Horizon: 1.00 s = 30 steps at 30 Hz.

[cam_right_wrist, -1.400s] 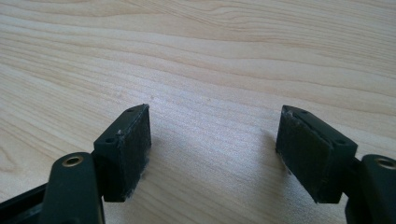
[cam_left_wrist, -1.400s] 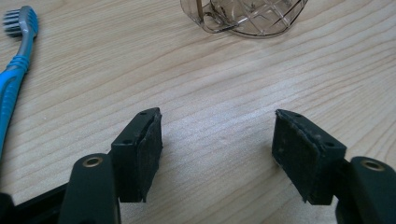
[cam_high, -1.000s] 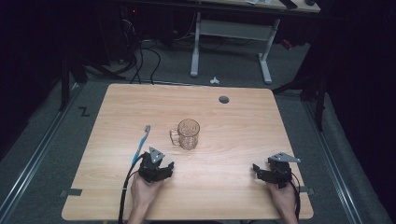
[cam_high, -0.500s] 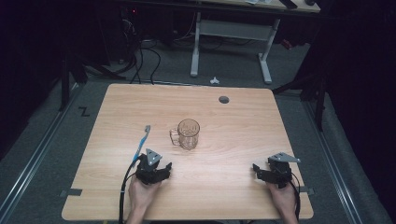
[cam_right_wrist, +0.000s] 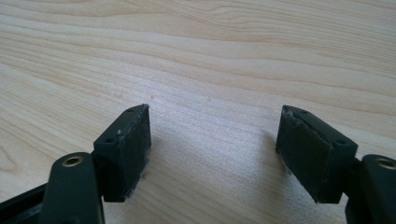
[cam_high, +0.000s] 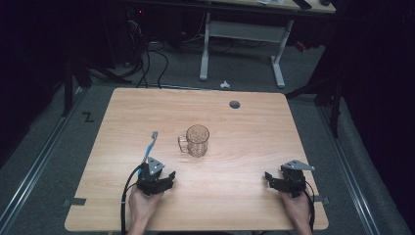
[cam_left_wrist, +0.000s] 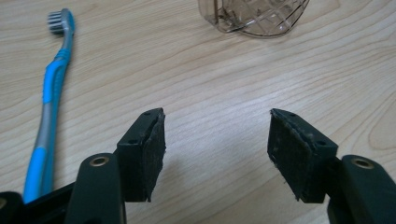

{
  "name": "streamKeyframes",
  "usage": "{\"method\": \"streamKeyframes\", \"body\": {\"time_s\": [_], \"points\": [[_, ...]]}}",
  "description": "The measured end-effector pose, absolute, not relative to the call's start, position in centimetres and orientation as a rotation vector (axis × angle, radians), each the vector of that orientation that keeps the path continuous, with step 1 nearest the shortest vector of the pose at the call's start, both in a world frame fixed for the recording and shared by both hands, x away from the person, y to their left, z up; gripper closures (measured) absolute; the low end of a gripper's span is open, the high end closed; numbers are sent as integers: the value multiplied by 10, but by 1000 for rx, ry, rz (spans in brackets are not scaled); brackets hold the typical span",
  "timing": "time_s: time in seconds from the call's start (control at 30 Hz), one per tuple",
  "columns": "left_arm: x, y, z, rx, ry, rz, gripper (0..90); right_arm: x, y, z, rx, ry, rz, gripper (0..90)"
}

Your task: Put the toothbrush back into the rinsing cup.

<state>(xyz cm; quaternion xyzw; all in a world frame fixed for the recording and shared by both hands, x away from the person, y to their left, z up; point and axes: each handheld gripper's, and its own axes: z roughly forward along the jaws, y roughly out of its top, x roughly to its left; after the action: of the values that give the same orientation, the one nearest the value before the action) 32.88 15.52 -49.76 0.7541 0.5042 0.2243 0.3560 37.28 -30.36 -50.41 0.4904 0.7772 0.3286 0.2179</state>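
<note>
A clear cut-glass mug stands upright near the middle of the wooden table; its base shows at the top of the left gripper view. A blue and grey toothbrush lies flat to the mug's left, bristle end away from me. My left gripper rests low on the table, in front of the mug and just right of the toothbrush handle. Its jaws have just been closing a little but stand wide, nothing between them. My right gripper is open over bare wood at the front right.
A round cable hole sits near the table's far edge. Beyond the table is a dark floor with cables and a white desk frame. Tape marks sit on the table's front corners.
The left gripper has edged slightly to the left and toward me. The right gripper, mug and toothbrush have kept still.
</note>
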Motion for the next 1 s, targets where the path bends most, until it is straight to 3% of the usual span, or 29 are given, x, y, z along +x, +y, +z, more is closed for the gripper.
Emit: {"method": "streamKeyframes", "body": {"time_s": [1.0], "points": [[325, 198, -478, 1941, 1446, 610, 359, 373, -304, -504, 1351, 2156, 911, 265]]}}
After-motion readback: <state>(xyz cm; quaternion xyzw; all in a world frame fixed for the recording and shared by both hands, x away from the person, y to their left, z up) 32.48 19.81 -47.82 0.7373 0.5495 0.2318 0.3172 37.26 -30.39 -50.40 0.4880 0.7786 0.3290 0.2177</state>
